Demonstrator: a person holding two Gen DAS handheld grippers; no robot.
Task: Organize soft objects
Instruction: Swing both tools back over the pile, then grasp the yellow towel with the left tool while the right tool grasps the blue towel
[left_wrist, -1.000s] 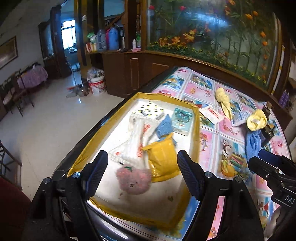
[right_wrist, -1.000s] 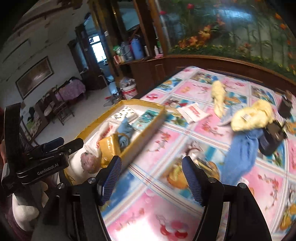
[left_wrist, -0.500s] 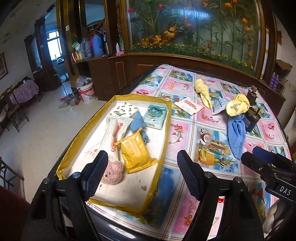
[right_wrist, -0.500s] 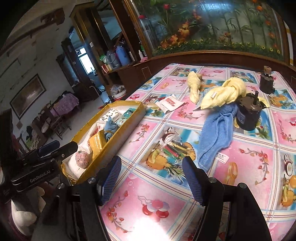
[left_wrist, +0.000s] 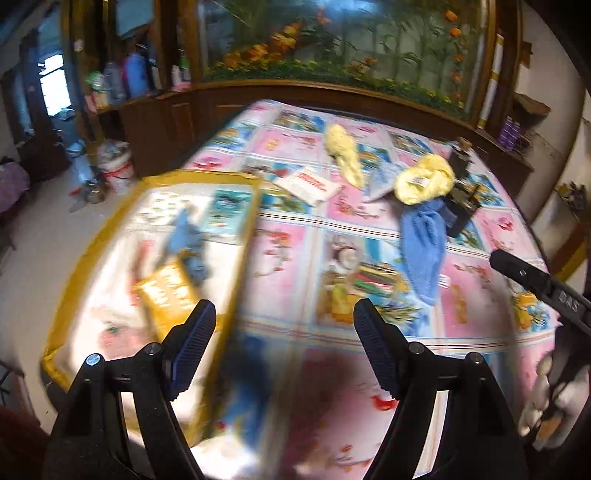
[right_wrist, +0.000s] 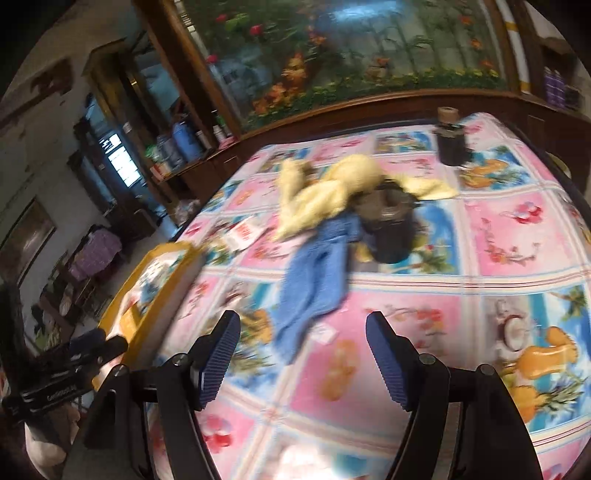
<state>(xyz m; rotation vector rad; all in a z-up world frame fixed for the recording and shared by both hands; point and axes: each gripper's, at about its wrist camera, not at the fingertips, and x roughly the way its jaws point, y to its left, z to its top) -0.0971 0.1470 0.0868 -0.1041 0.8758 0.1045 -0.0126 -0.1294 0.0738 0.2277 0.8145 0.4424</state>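
Plainly, from the left wrist view, the left gripper (left_wrist: 282, 347) hangs with its jaws spread wide and nothing between them, above the near edge of the flower-patterned pink and blue tablecloth (left_wrist: 288, 258), beside the shallow yellow-rimmed tray (left_wrist: 236, 284) that already holds a yellow packet (left_wrist: 168, 295) and a small blue cloth (left_wrist: 188, 240). Out on the cloth lie the long blue terry towel (left_wrist: 423, 243), the bundled pale yellow cloth (left_wrist: 423, 179) touching its far end, and a dark motor-like block (left_wrist: 461, 206) just beside both. From the right wrist view, the right gripper (right_wrist: 301, 358) is likewise released and empty, hovering near the blue towel's (right_wrist: 314, 277) near end. The risk, as I judge it, lies at the far end: the towel runs against a round dark jar (right_wrist: 391, 229), and the yellow cloth (right_wrist: 325, 199) drapes over it, so a pull on either fabric could drag or tip that jar. Both views are smeared, so a hasty closing could also pinch the tablecloth instead.
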